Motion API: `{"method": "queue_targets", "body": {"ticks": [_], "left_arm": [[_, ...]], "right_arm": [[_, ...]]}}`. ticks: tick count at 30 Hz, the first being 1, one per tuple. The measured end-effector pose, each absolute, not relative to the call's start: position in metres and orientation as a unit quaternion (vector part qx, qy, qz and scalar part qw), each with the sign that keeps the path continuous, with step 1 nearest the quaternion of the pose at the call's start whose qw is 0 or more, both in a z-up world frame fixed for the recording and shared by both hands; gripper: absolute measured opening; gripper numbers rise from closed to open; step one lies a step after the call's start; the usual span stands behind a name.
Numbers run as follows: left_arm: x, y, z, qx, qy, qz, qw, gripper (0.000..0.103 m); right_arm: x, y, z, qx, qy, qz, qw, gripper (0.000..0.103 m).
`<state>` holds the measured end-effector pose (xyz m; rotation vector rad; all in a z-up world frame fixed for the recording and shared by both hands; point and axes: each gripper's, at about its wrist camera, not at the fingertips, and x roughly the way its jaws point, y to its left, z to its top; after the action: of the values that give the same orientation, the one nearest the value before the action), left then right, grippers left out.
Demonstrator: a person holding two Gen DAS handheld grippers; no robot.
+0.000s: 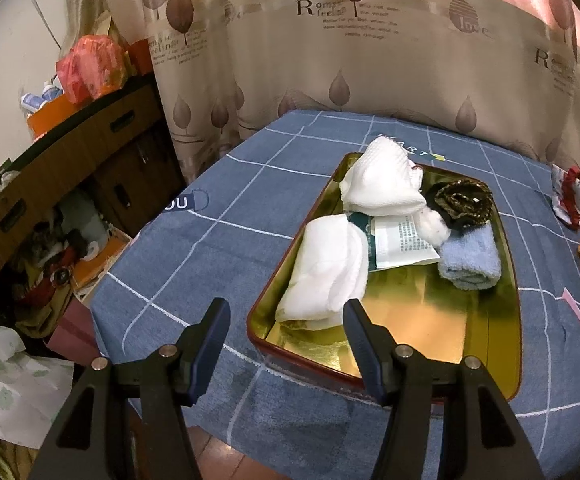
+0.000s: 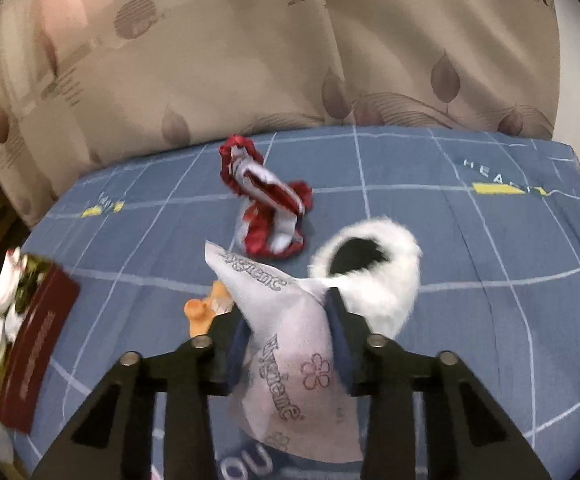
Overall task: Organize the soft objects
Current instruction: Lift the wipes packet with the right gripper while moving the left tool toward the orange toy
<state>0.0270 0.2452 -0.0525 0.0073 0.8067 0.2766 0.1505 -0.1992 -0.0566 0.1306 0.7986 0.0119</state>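
My right gripper (image 2: 285, 320) pinches the white printed tissue pack (image 2: 285, 344), held above the blue checked bench cloth (image 2: 490, 248). The gold tin tray with red rim (image 2: 37, 344) lies to its left, long axis running away from me. My left gripper (image 1: 285, 320) is spread and empty, nearer the tray.
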Motion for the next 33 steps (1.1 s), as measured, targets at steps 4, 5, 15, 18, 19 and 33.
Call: {"method": "queue_targets", "body": {"ticks": [4,5,15,18,19,33], "left_arm": [[0.024,0.239,-0.05,0.016,0.384,0.132,0.914,0.06],[0.024,0.237,-0.048,0.018,0.381,0.129,0.915,0.06],[0.017,0.215,-0.038,0.043,0.357,0.112,0.926,0.06],[0.017,0.209,-0.031,0.038,0.353,0.103,0.929,0.06],[0.016,0.206,-0.029,0.038,0.351,0.099,0.93,0.06],[0.052,0.111,-0.02,0.066,0.368,-0.044,0.927,0.06]], "right_arm": [[0.128,-0.2,-0.055,0.056,0.388,0.022,0.92,0.026],[0.124,-0.202,-0.055,0.06,0.389,0.028,0.919,0.025],[0.091,-0.224,-0.044,0.123,0.374,0.082,0.916,0.025],[0.079,-0.232,-0.037,0.12,0.364,0.083,0.92,0.025],[0.076,-0.235,-0.036,0.122,0.362,0.083,0.92,0.025],[0.064,-0.315,-0.036,0.087,0.351,-0.096,0.927,0.025]]}}
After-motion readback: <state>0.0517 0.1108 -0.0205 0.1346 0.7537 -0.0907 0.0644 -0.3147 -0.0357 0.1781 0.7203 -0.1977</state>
